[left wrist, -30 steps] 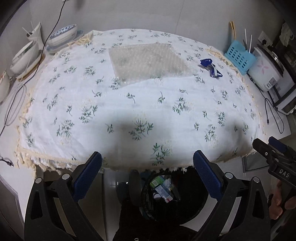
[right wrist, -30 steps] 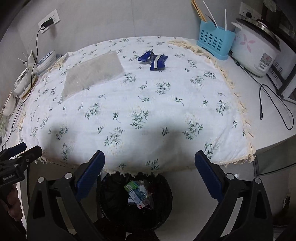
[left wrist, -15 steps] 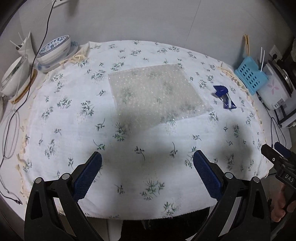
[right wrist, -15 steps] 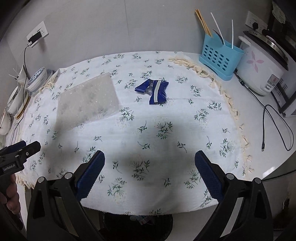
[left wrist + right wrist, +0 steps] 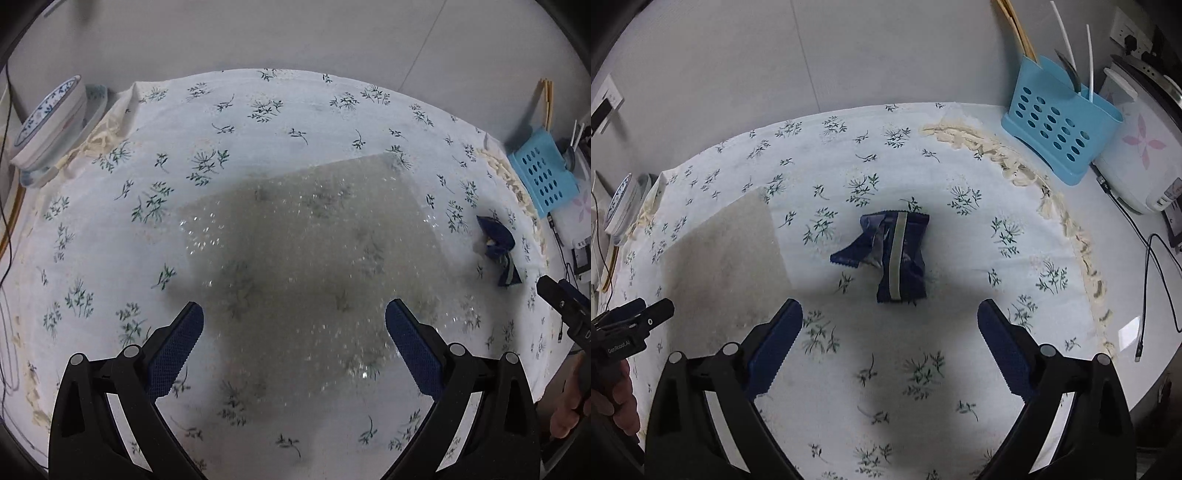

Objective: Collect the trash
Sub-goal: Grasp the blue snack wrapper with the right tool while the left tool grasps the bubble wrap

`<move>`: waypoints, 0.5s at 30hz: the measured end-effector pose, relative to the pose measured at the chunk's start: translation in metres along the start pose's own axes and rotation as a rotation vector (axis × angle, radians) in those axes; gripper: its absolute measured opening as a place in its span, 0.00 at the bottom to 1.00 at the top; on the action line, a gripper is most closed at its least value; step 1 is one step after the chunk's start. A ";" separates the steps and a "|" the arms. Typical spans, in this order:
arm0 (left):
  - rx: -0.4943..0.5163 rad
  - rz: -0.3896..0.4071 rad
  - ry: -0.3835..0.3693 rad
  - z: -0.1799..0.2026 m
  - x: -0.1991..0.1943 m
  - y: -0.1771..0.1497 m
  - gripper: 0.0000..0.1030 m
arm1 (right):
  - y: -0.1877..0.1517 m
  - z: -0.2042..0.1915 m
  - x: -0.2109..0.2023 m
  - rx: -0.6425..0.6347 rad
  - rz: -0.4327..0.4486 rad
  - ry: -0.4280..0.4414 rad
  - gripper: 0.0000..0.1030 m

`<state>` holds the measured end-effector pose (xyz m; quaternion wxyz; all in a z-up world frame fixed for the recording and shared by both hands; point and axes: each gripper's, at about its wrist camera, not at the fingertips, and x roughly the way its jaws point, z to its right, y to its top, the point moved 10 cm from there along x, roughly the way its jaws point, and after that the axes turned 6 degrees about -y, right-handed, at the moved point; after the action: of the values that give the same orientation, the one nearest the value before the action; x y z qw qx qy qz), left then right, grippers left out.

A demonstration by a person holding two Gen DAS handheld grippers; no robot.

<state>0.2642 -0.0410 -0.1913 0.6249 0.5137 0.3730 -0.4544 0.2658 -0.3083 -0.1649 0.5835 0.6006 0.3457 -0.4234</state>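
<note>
A clear sheet of bubble wrap (image 5: 317, 251) lies flat on the floral tablecloth (image 5: 240, 122). My left gripper (image 5: 293, 328) is open and empty, low over the sheet's near part. A crumpled dark blue snack wrapper (image 5: 894, 254) lies on the cloth (image 5: 960, 369) to the right of the sheet (image 5: 727, 258). My right gripper (image 5: 888, 334) is open and empty, just short of the wrapper. The wrapper (image 5: 498, 247) also shows at the right in the left wrist view. The trash bin is out of view.
A blue-patterned bowl on a plate (image 5: 48, 125) stands at the far left. A blue utensil basket (image 5: 1060, 144) and a white rice cooker (image 5: 1137, 155) stand at the back right, with a black cable (image 5: 1152, 288) on the counter.
Both grippers have moved forward from the table's front edge over the cloth. The bin has dropped out of view. The left one now hovers over the bubble wrap, the right one near the wrapper.
</note>
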 end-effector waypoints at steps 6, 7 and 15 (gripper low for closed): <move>0.012 -0.052 0.019 0.001 0.037 0.024 0.93 | 0.025 -0.001 0.047 0.027 -0.076 -0.020 0.77; 0.012 -0.060 0.023 0.001 0.042 0.026 0.93 | 0.026 -0.001 0.053 0.030 -0.091 -0.022 0.74; 0.017 -0.112 0.108 0.000 0.060 0.027 0.82 | 0.024 -0.004 0.079 0.038 -0.160 -0.040 0.49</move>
<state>0.3086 -0.0502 -0.2390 0.5733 0.5209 0.4305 -0.4633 0.3203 -0.3123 -0.2275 0.5434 0.5733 0.3726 -0.4871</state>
